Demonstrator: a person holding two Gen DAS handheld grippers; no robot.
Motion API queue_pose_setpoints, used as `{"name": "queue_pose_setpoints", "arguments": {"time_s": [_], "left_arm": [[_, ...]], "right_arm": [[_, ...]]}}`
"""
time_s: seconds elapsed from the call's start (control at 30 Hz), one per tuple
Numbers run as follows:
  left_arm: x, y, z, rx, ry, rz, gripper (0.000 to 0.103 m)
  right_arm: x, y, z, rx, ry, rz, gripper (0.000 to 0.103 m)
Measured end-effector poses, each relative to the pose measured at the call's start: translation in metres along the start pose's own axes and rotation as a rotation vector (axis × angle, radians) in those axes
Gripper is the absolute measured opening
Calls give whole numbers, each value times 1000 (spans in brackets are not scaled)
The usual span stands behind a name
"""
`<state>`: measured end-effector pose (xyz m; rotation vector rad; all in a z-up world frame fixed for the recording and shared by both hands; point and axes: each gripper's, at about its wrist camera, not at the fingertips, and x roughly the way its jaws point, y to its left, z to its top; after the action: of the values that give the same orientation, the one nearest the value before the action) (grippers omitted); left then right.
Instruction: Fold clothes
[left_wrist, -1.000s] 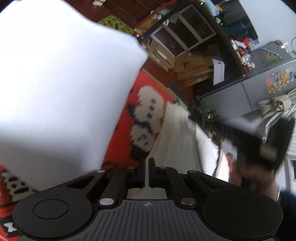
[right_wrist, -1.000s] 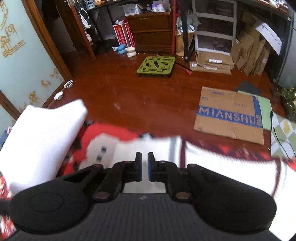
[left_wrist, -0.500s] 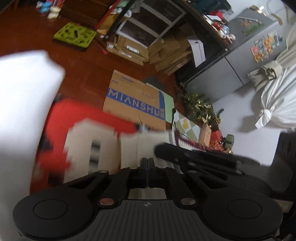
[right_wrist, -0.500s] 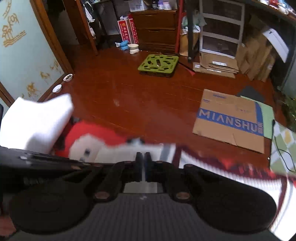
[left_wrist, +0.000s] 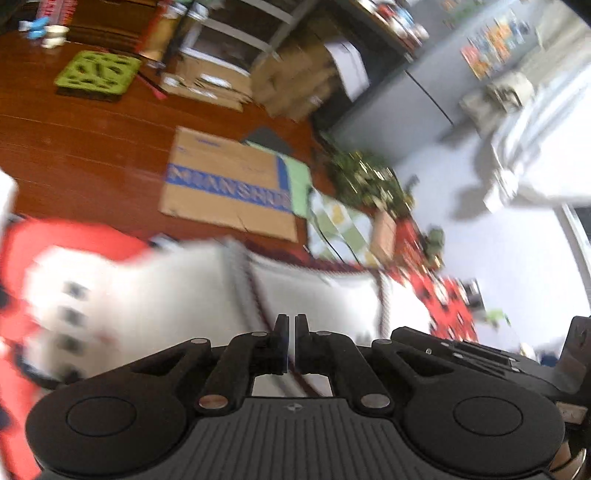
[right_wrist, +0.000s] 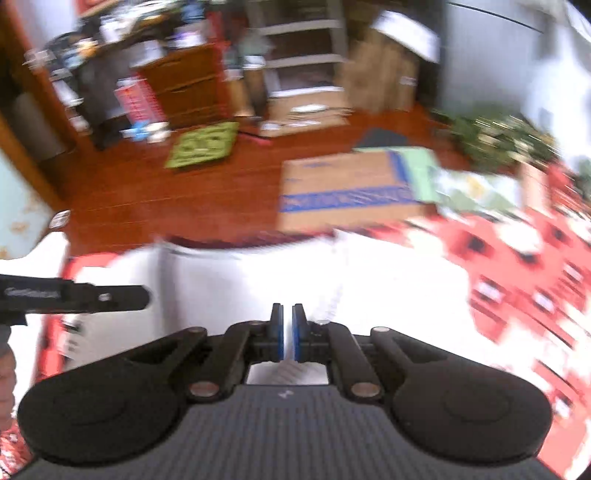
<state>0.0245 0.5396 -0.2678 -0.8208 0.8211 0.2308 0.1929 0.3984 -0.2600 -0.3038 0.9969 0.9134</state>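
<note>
Left gripper (left_wrist: 290, 334) and right gripper (right_wrist: 287, 332) jaws slightly parted, empty — released white garment (right_wrist: 258, 280), now blurred

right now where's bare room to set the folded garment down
The wood floor lies bare between the green mat and the flattened cardboard. The red patterned blanket right of the white garment shows uncovered. Crowded: boxes and shelves along the back wall, plants at right.

Both grippers swung rightward; white pillow (right_wrist: 33, 251) nearly out of view
</note>
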Motion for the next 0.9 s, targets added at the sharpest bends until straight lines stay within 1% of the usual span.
{"name": "queue_pose_setpoints", "arguments": {"time_s": [0.03,0.13,0.17,0.27,0.3,0.33,0.47,0.53,0.67,0.73,0.8,0.9], "left_arm": [[9,-12,-5,23,18,-8,1],[41,-46,-19,77,74,-49,1],[52,-55,-21,94,88,-66,1],[85,-79,-22,150,126,-73,1],[95,-85,-21,168,130,-72,1],[103,-89,-20,178,130,-68,1],[126,-96,-2,203,102,-58,1],[135,-95,13,197,81,-46,1],[148,-94,41,188,68,-38,2],[149,-95,47,190,67,-38,2],[144,-98,48,185,60,-40,1],[126,-99,42,158,45,-63,1]], "right_arm": [[-5,-14,-6,23,6,-26,8],[-9,-46,-22,80,27,-55,7],[-8,-55,-26,84,28,-57,6],[2,-68,-29,108,27,-70,6],[7,-71,-29,118,24,-72,2],[12,-72,-28,125,14,-64,0],[32,-74,-6,95,-33,-56,0],[45,-78,9,105,-48,-44,0],[62,-86,36,113,-61,-35,0],[66,-92,46,124,-56,-23,0],[59,-100,48,140,-66,-17,1],[32,-109,33,142,-72,-9,8]]}}
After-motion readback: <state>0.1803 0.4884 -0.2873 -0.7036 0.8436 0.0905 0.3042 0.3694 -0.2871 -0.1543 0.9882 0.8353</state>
